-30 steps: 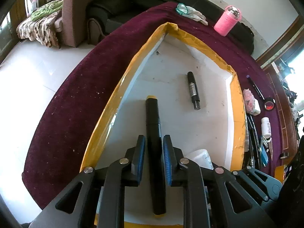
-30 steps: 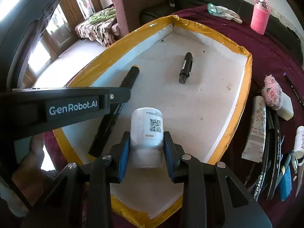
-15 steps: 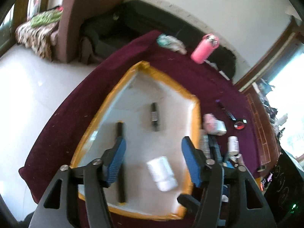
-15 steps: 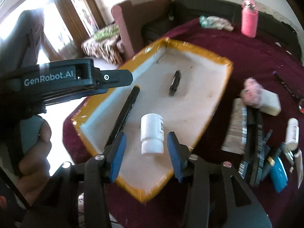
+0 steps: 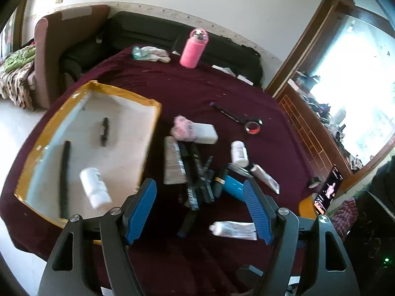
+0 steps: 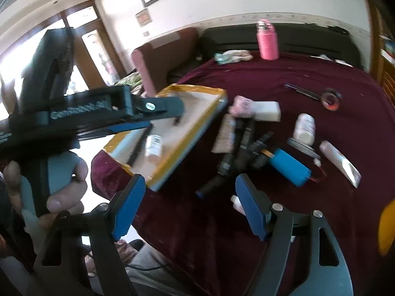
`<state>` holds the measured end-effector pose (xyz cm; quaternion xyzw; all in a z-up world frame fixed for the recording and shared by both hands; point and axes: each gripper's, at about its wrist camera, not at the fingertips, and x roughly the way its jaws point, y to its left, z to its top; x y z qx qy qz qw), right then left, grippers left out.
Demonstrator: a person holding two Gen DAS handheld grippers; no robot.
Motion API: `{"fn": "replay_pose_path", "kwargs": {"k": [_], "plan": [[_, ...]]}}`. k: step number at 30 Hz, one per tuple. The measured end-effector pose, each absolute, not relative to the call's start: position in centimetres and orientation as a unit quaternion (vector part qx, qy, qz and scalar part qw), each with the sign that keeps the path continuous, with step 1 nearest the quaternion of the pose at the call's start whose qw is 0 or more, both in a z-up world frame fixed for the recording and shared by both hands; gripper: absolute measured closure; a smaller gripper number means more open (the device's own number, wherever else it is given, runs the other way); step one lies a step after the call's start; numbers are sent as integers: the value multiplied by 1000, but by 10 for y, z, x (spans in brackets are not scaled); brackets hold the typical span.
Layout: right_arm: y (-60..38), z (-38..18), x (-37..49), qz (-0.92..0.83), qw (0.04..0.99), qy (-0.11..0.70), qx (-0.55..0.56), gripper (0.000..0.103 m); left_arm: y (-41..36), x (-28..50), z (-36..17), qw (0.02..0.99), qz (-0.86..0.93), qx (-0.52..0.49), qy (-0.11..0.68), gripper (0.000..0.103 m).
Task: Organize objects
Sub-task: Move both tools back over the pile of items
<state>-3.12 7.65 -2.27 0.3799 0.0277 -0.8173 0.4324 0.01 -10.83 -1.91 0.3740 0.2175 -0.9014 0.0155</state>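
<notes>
A shallow white tray with a yellow taped rim (image 5: pixel 153 123) (image 6: pixel 197 133) lies on the maroon cloth at the left. In it lie a long black marker (image 5: pixel 64 172), a short black pen (image 5: pixel 105 132) and a white bottle (image 5: pixel 95 187) (image 6: pixel 153 145) on its side. My left gripper (image 5: pixel 200 209) hangs above the cloth right of the tray, jaws opening, nothing between them. My right gripper (image 6: pixel 190 207) hovers off the tray's near corner, jaws opening and empty. The left gripper's body (image 6: pixel 93 113) crosses the right wrist view, held by a hand (image 6: pixel 59 187).
A heap of loose things lies right of the tray: black pens and combs (image 5: pixel 197 172), a blue case (image 5: pixel 233 185), white tubes (image 5: pixel 234 229), a second white bottle (image 5: pixel 239 153), a pink puff (image 5: pixel 184 128), a white block (image 5: pixel 205 133), a tape roll (image 5: pixel 253 126). A pink flask (image 5: pixel 193 48) stands at the back.
Both grippers let go, the left of the long black marker and the right of the white bottle, opened wide, and drew back and up from the tray toward the right.
</notes>
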Motion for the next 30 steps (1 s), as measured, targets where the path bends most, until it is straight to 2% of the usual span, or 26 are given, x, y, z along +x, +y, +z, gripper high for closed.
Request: {"fn": "replay_pose_path", "kwargs": {"k": [7, 12, 23, 27, 30], "plan": [[116, -40, -41, -827, 404, 20, 391, 27, -74, -12, -33, -52, -876, 422, 228, 36], [129, -42, -36, -830, 401, 27, 387, 25, -56, -8, -25, -71, -886, 406, 213, 36], [136, -52, -44, -827, 397, 30, 398, 22, -68, -10, -33, -85, -866, 424, 251, 36], [139, -51, -45, -829, 394, 22, 397, 22, -67, -5, -20, -106, -881, 394, 239, 36], [140, -53, -49, -829, 391, 17, 399, 22, -71, -7, -17, -140, -878, 377, 258, 36]]}}
